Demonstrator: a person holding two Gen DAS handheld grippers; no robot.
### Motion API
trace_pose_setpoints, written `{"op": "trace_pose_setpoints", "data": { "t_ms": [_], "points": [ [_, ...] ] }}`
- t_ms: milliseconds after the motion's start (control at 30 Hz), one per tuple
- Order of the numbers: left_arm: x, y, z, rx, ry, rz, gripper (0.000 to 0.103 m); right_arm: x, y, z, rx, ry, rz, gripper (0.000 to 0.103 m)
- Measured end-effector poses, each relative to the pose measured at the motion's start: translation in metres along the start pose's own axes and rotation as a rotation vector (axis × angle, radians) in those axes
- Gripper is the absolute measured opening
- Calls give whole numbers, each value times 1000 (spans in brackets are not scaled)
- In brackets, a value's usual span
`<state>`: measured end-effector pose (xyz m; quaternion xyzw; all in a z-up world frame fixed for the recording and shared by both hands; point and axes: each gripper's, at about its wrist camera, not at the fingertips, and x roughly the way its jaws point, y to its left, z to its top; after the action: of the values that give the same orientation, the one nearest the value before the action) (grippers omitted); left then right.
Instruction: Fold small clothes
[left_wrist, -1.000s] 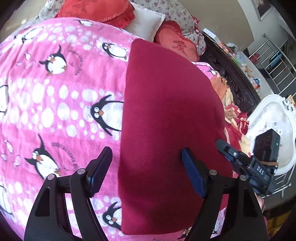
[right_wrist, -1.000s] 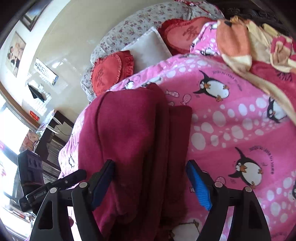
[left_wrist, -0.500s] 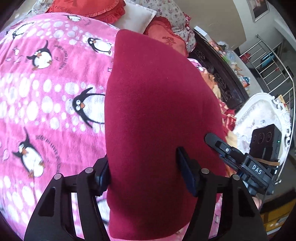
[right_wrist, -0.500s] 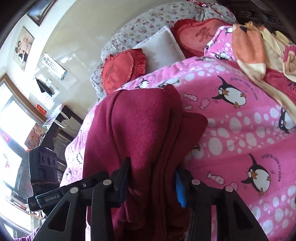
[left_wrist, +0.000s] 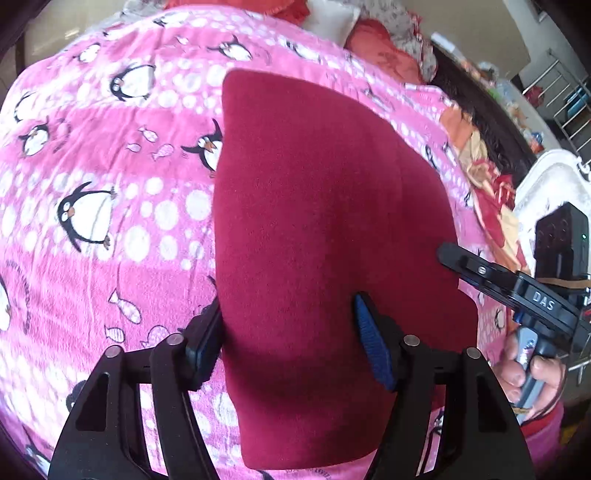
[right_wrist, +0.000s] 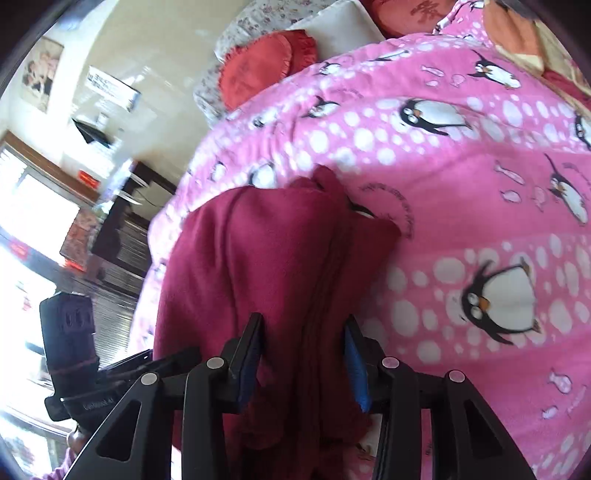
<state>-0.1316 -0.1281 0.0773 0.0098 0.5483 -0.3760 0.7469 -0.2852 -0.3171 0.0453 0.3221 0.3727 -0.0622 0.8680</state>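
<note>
Left wrist view: both claws, left gripper slightly opening and right gripper clamped, hold the half-folded red cloth at 6 o'clock, final fold left.

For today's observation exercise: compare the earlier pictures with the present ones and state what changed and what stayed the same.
Both claws, open around the dark red garment a second ago, have closed on it: the left claw grips its near edge, the right claw pinches the bunched folds. Its jaws are now easing slightly open. The garment has slid across the penguin blanket, away from the pillows. It remains folded on the blanket.
</note>
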Motion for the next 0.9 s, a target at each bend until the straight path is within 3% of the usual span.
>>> {"op": "trace_pose_setpoints", "data": {
  "t_ms": [100,200,300,367,567,767,833,900],
  "points": [
    [-10,-2,-3,4,-32,37,69,-27,21,-1,-112,-61,-54,41],
    [-19,-10,-5,24,-89,109,69,-44,54,-10,-270,-78,-40,41],
    [-24,-13,-6,44,-128,165,69,-43,81,-27,-377,-87,-2,41],
    [-24,-11,-7,47,-151,192,69,-28,90,-36,-424,-69,-53,39],
    [-35,-19,-14,68,-190,264,69,9,56,-49,-389,7,-199,36],
    [-50,-29,-19,89,-246,298,69,-27,61,-51,-344,-70,-164,36],
    [-57,-32,-20,86,-266,298,69,-41,69,-50,-335,-108,-158,46],
    [-62,-33,-20,79,-280,296,69,-55,78,-51,-351,-155,-164,51]
  ]
}}
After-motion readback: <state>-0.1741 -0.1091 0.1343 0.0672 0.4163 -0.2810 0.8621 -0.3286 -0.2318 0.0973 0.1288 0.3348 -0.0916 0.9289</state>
